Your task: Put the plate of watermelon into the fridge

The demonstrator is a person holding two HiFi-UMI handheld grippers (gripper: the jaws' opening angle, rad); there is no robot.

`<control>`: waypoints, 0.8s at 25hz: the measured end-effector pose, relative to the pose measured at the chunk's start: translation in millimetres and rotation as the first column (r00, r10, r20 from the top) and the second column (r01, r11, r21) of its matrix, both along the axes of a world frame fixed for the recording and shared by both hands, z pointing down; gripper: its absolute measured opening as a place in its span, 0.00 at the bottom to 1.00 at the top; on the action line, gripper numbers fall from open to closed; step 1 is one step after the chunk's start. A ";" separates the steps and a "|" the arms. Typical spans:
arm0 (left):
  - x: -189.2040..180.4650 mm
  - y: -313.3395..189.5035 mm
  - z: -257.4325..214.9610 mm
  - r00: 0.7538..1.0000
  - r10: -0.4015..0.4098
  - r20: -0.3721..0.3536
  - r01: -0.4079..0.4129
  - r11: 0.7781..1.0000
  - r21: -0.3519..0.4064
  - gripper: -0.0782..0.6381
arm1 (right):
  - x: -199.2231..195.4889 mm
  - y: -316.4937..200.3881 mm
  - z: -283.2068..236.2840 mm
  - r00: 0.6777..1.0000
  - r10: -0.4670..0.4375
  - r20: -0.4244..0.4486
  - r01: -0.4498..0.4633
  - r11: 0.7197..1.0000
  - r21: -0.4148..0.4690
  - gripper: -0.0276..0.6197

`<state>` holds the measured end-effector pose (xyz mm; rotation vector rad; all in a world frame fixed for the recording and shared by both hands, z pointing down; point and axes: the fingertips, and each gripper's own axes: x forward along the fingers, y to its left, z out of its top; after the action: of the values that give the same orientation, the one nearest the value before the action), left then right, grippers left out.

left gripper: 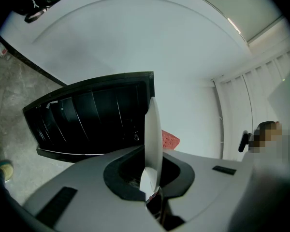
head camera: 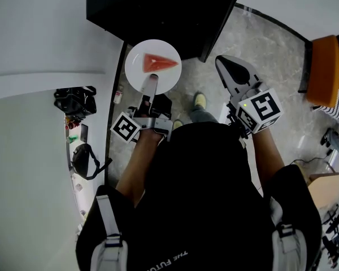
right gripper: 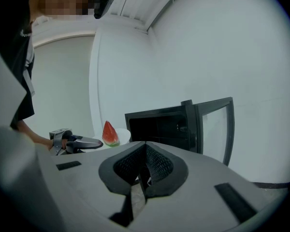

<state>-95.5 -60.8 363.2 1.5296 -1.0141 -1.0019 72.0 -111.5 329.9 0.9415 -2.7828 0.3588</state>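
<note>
A white plate carries one red watermelon wedge and hangs in the air just in front of the small black fridge. My left gripper is shut on the plate's near rim. In the left gripper view the plate shows edge-on between the jaws, the watermelon peeks out behind it, and the fridge's dark open inside lies ahead. My right gripper is shut and empty to the right. Its view shows the watermelon, the fridge and its glass door swung open.
A white counter at the left holds a black bag and another dark item. An orange chair and a seated person in stripes are at the right, with a cardboard box below them. The floor is grey stone.
</note>
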 end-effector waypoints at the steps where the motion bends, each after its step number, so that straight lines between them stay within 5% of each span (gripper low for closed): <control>1: 2.1 -7.2 1.5 1.000 -0.003 0.002 0.003 1.000 -0.006 0.14 | 2.1 -8.2 1.7 1.000 0.001 0.002 -0.001 1.000 -0.008 0.05; 20: 25.0 -43.9 7.9 0.999 -0.020 0.026 0.021 0.999 -0.037 0.14 | 19.9 -51.7 9.8 0.999 -0.025 0.045 0.027 0.999 -0.044 0.05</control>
<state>-70.4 -104.7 371.1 1.5077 -1.0624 -0.9742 92.0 -163.2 339.7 0.8970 -2.8117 0.4410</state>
